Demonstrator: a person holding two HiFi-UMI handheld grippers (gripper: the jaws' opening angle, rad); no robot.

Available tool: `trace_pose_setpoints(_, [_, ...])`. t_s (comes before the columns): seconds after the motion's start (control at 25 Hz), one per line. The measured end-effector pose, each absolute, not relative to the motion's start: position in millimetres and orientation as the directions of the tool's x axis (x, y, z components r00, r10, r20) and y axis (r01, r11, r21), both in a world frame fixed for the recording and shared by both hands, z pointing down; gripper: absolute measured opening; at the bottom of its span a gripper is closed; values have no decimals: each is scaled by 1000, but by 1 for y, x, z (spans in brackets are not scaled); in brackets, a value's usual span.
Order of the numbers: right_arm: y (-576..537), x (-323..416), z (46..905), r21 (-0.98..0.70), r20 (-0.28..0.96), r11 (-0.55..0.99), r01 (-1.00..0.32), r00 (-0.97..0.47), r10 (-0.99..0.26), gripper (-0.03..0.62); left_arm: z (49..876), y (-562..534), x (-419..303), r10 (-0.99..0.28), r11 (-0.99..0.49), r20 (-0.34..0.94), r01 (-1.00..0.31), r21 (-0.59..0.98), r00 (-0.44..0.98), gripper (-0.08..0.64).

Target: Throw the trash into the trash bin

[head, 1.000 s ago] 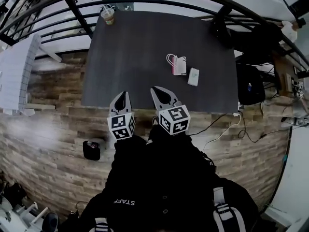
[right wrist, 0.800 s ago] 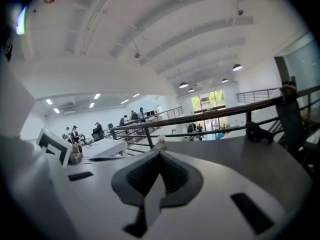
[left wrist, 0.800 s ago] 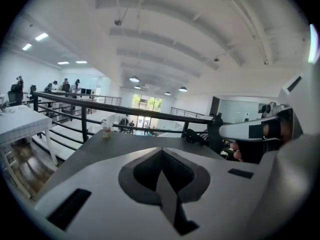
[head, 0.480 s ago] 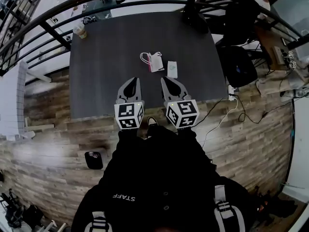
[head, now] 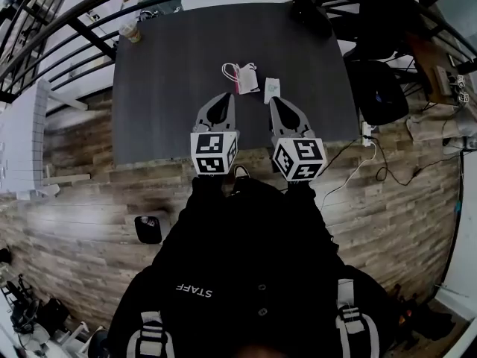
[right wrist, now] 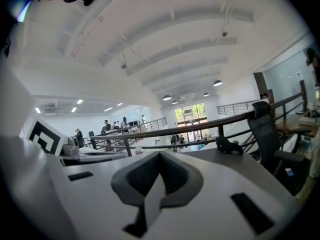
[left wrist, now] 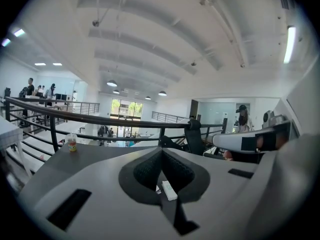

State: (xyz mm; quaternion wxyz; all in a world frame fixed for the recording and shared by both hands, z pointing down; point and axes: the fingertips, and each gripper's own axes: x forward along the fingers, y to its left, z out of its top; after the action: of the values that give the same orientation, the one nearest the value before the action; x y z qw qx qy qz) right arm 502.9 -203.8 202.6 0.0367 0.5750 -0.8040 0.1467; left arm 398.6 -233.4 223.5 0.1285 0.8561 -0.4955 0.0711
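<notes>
Two pieces of trash lie on the dark table [head: 171, 88]: a small white and pink bag with loop handles [head: 242, 77] and a white packet [head: 272, 88]. My left gripper [head: 226, 96] is shut and empty, its tips just short of the bag. My right gripper [head: 274, 101] is also shut and empty, right behind the packet. In the left gripper view the white packet [left wrist: 168, 190] shows low, beyond the closed left gripper [left wrist: 161, 152]. The right gripper [right wrist: 161, 155] has nothing in it. A small black trash bin [head: 148, 229] stands on the wooden floor at my left.
A drink cup [head: 133, 30] stands at the table's far left corner, also seen as the cup [left wrist: 72, 142]. A black railing [head: 74, 36] runs behind the table. Black chairs [head: 378, 89] and cables [head: 350, 171] are at the right. A small black object [right wrist: 229, 146] lies on the table.
Both grippers have moved forward over the table's near edge, up to the bag and packet. Both stay shut. The trash has not moved.
</notes>
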Motion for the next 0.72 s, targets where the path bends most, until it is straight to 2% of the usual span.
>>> trace_pose_setpoints(0.72, [-223,518,271,-229,356,275,-934,-343,-869,14,309,-250,404,-811,-382,411,-909,167,416,0])
